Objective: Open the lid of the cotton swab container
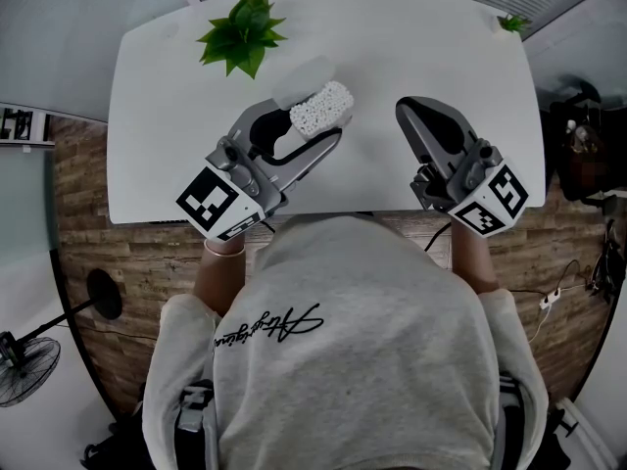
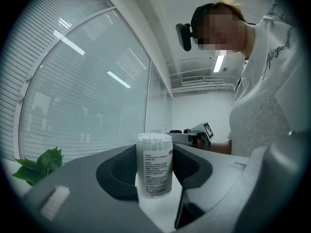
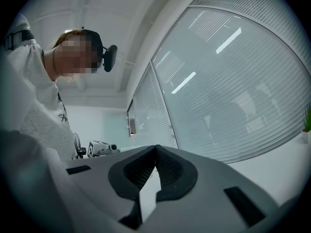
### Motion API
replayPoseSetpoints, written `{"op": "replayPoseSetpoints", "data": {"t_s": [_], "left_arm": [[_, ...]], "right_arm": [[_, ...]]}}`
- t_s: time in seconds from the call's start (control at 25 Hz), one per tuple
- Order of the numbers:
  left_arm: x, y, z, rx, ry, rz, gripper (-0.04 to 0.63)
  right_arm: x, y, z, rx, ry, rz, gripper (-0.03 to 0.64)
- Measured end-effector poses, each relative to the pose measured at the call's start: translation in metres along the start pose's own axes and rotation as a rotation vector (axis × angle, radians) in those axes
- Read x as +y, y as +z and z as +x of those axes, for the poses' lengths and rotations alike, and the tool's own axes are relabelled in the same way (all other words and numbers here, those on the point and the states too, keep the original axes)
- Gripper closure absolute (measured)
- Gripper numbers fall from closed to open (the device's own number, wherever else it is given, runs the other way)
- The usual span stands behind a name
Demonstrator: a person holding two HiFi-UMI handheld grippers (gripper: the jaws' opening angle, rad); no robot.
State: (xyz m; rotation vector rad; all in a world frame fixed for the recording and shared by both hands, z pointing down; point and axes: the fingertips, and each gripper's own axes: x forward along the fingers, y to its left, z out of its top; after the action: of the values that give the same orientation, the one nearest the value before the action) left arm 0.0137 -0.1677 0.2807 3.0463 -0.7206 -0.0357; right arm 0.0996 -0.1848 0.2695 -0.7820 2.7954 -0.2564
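Note:
The cotton swab container (image 1: 321, 108) is a clear cylinder with a printed label (image 2: 154, 165). It stands upright on the white table (image 1: 157, 135), and the white swab tips show bare at its top. My left gripper (image 1: 310, 123) (image 2: 154, 171) is shut on it, a dark pad against each side. A translucent lid-like piece (image 1: 304, 74) sits just behind the container; I cannot tell whether it is attached. My right gripper (image 1: 412, 107) (image 3: 155, 152) is off to the right of the container, its jaws shut with nothing between them.
A green potted plant (image 1: 242, 32) (image 2: 39, 165) stands at the back left of the table. A smaller bit of green (image 1: 511, 23) sits at the back right corner. The table's front edge runs just under both grippers, close to the person's body.

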Motion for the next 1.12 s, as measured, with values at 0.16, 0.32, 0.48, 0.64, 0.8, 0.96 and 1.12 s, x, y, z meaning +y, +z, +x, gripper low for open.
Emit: {"op": "replayPoseSetpoints", "data": {"t_s": [0.16, 0.32, 0.48, 0.64, 0.8, 0.96, 1.12], "left_arm": [[-0.0001, 0.0014, -0.0002, -0.001, 0.002, -0.001, 0.408], [0.0006, 0.0036, -0.0008, -0.005, 0.001, 0.001, 0.408], [0.0008, 0.0042, -0.0009, -0.005, -0.003, 0.003, 0.408], [0.0017, 0.0052, -0.0021, -0.005, -0.004, 0.005, 0.408], [0.0019, 0.0067, -0.0023, -0.006, -0.008, 0.007, 0.408], [0.0012, 0.0062, -0.0039, -0.004, -0.014, 0.009, 0.408], [0.0036, 0.0060, -0.0063, -0.006, -0.015, 0.006, 0.410]], "right_arm": [[0.0004, 0.0003, 0.0003, 0.006, -0.002, -0.002, 0.614], [0.0007, 0.0010, 0.0011, 0.007, -0.005, -0.007, 0.614], [0.0010, 0.0010, 0.0018, 0.006, -0.006, -0.008, 0.614], [0.0020, 0.0008, 0.0026, 0.010, -0.007, -0.011, 0.614], [0.0033, 0.0005, 0.0034, 0.014, -0.006, -0.015, 0.615], [0.0054, 0.0002, 0.0044, 0.013, -0.009, -0.019, 0.615], [0.0063, -0.0009, 0.0065, 0.017, -0.014, -0.023, 0.615]]}}
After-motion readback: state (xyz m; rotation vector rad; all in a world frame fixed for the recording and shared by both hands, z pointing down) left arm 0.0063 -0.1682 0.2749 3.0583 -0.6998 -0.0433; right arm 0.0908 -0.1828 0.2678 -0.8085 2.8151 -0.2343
